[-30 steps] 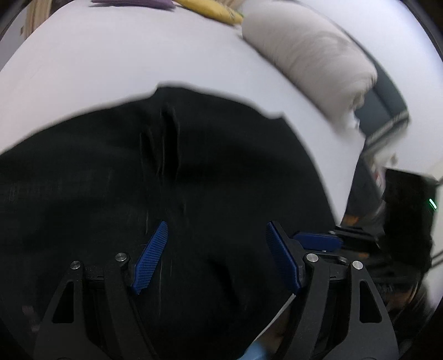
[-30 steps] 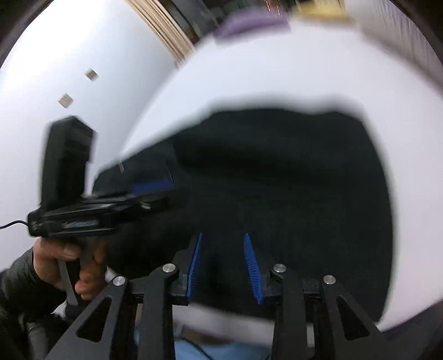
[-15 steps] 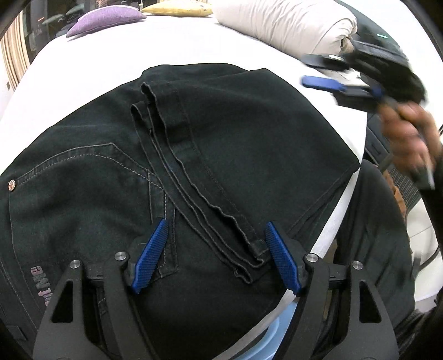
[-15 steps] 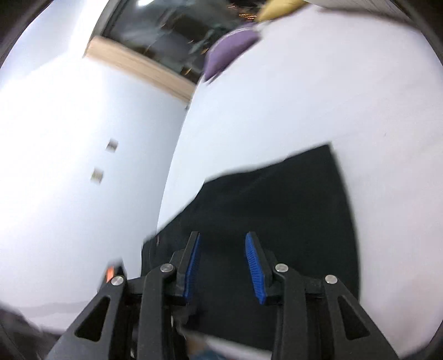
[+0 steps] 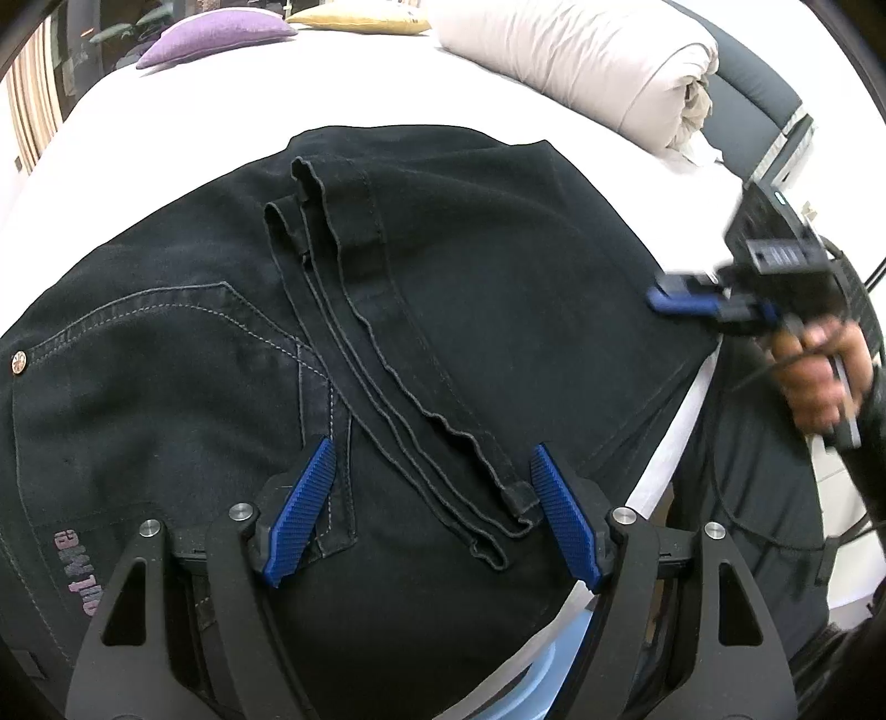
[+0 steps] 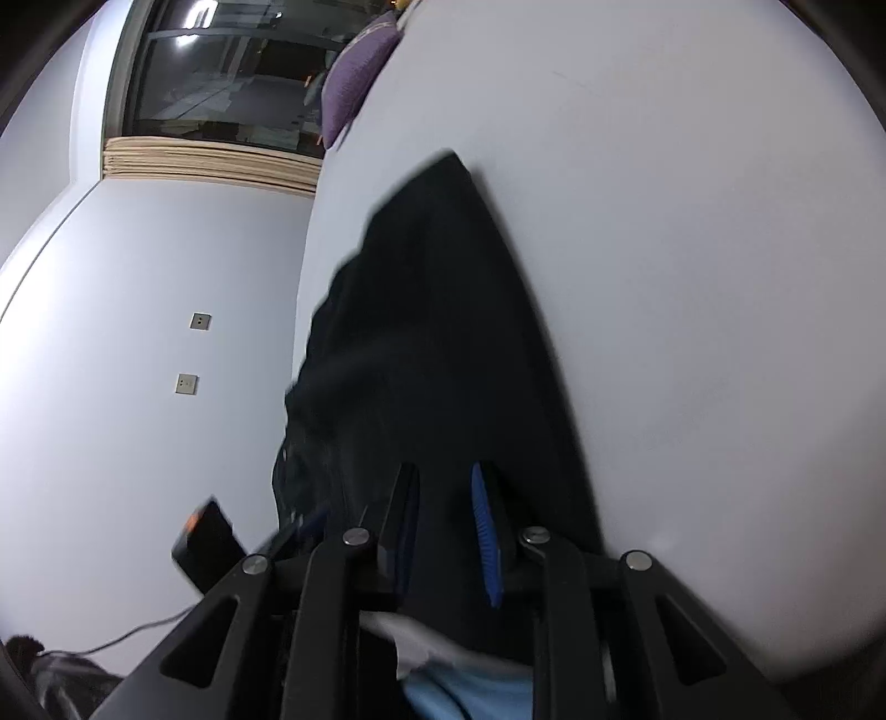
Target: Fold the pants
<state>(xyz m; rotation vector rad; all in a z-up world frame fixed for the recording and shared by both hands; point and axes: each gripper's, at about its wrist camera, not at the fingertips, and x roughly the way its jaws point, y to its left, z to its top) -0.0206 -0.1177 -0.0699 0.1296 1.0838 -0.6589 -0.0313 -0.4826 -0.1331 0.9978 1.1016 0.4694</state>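
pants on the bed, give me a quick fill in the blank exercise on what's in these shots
1. The black pants lie on a ____ bed sheet.
2. Far up the bed beside the yellow cushion sits a ____ cushion.
3. The left claw hovers over the pants with its jaws ____.
4. The rolled duvet is ____ in colour.

Missing words: white; purple; open; cream

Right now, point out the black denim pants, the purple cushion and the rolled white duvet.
black denim pants (image 5: pixel 498 266): left wrist view, folded upper leg panel.
purple cushion (image 5: pixel 216 27): left wrist view, cushion's middle.
rolled white duvet (image 5: pixel 581 50): left wrist view, top of roll.
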